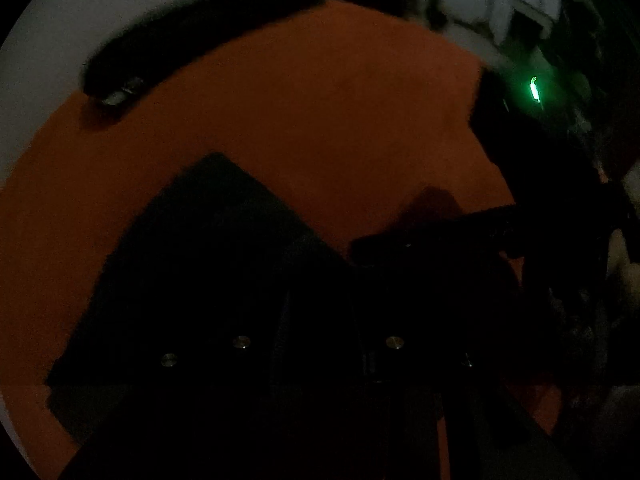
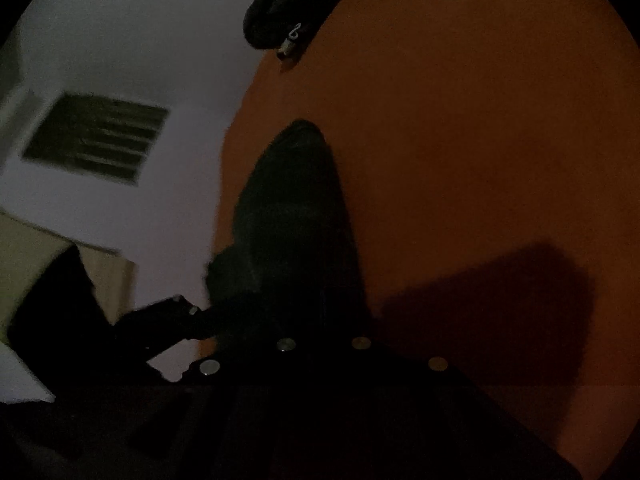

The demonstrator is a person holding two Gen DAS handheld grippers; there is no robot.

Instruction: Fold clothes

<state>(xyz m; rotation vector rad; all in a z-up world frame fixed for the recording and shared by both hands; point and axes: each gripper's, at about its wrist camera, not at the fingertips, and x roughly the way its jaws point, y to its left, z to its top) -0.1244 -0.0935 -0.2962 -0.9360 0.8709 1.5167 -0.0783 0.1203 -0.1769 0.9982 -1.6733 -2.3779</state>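
Right now your right gripper (image 2: 304, 184) has its fingers clenched on a dark garment (image 2: 288, 240) over the orange surface (image 2: 480, 120). Your left gripper (image 1: 316, 280) holds the same dark cloth, fingers grasping it. Another dark garment (image 1: 180, 40) lies along the far edge.

Your left gripper (image 1: 316, 280) points steeply downward, its dark fingers barely apart; the dim frame does not show whether the pads press on anything. Your right gripper (image 2: 320, 280) tilts down only slightly and is rolled to one side, its jaws fully closed. Seen from the right wrist, the left tool sits low at its left.
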